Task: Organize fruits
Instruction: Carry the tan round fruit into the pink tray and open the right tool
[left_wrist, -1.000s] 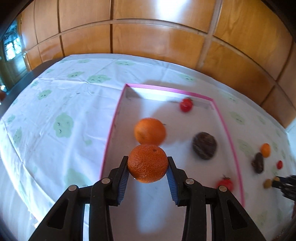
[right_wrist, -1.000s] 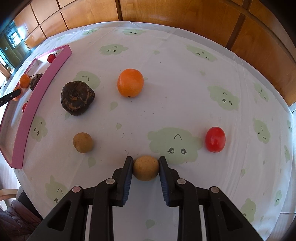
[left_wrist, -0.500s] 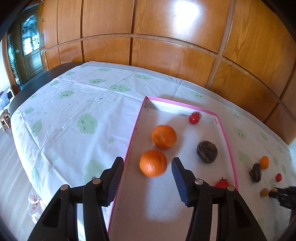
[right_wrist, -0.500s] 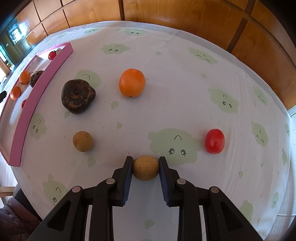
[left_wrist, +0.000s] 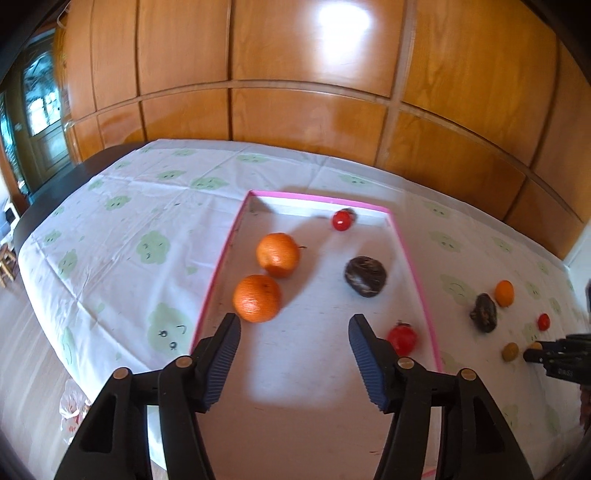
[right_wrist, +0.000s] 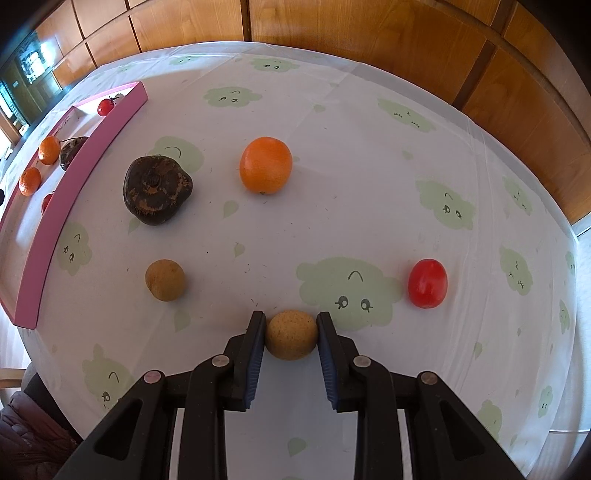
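A pink-rimmed tray (left_wrist: 218, 271) holds two oranges (left_wrist: 256, 298) (left_wrist: 277, 254), a dark brown fruit (left_wrist: 365, 276) and two small red tomatoes (left_wrist: 341, 220) (left_wrist: 402, 339). My left gripper (left_wrist: 293, 330) is open and empty above the tray's near end, just behind the nearer orange. My right gripper (right_wrist: 291, 334) is shut on a small tan round fruit (right_wrist: 291, 334) at the cloth's near side. On the cloth lie an orange (right_wrist: 266, 170), a dark brown fruit (right_wrist: 157, 194), a second tan fruit (right_wrist: 165, 280) and a red tomato (right_wrist: 427, 282).
The table carries a white cloth (right_wrist: 351, 147) with green cloud prints. A wooden panelled wall (left_wrist: 295, 92) stands close behind the table. The tray (right_wrist: 74, 177) lies at the far left in the right wrist view. The right gripper shows at the right edge of the left wrist view (left_wrist: 554, 356).
My left gripper opened and let the orange go into the tray beside the other orange, then drew back and up. My right gripper stays shut on the tan fruit.
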